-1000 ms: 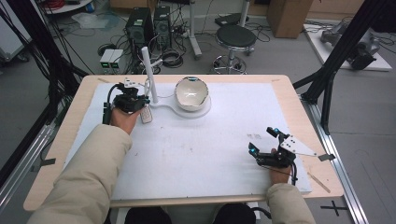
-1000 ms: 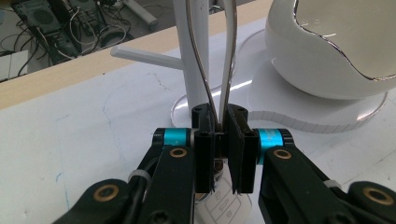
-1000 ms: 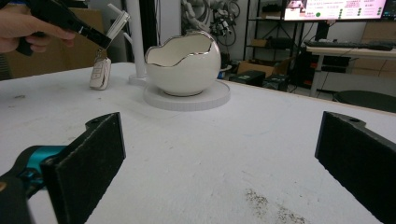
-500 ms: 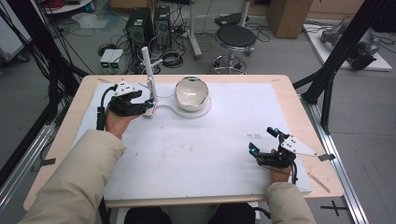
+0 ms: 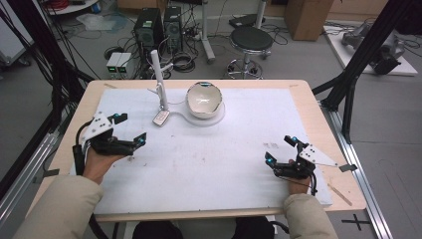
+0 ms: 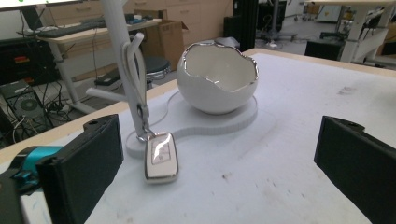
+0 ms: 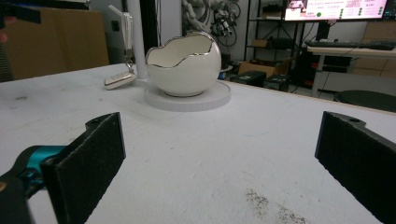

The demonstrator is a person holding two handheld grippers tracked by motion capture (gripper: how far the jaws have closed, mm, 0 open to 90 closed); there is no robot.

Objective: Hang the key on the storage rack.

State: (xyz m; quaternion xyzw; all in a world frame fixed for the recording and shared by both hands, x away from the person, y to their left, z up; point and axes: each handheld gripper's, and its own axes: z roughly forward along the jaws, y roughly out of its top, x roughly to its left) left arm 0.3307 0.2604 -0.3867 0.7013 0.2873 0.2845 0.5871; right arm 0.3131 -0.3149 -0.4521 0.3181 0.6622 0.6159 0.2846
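A white eggshell-shaped bowl (image 5: 203, 98) with a silver rim stands on a flat white base (image 5: 185, 118) at the back middle of the table. Left of it rises a white post (image 5: 158, 79). From a hook on this post (image 6: 122, 56) a strap runs down to a silver key fob (image 6: 161, 156), which lies flat on the mat (image 5: 160, 118). My left gripper (image 5: 130, 127) is open, a little left and in front of the fob, with nothing between its jaws. My right gripper (image 5: 278, 149) is open and empty near the front right. From there the bowl (image 7: 183, 65) and fob (image 7: 119, 80) lie far ahead.
A white mat (image 5: 224, 164) covers most of the wooden table (image 5: 318, 114). A grey plate sticks out from the right gripper toward the right table edge. Beyond the table are a stool (image 5: 251, 40), computer towers and cables on the floor.
My left gripper has drawn back from the post toward the front left. The key fob now lies in the open beside the post. The right gripper has stayed where it was.
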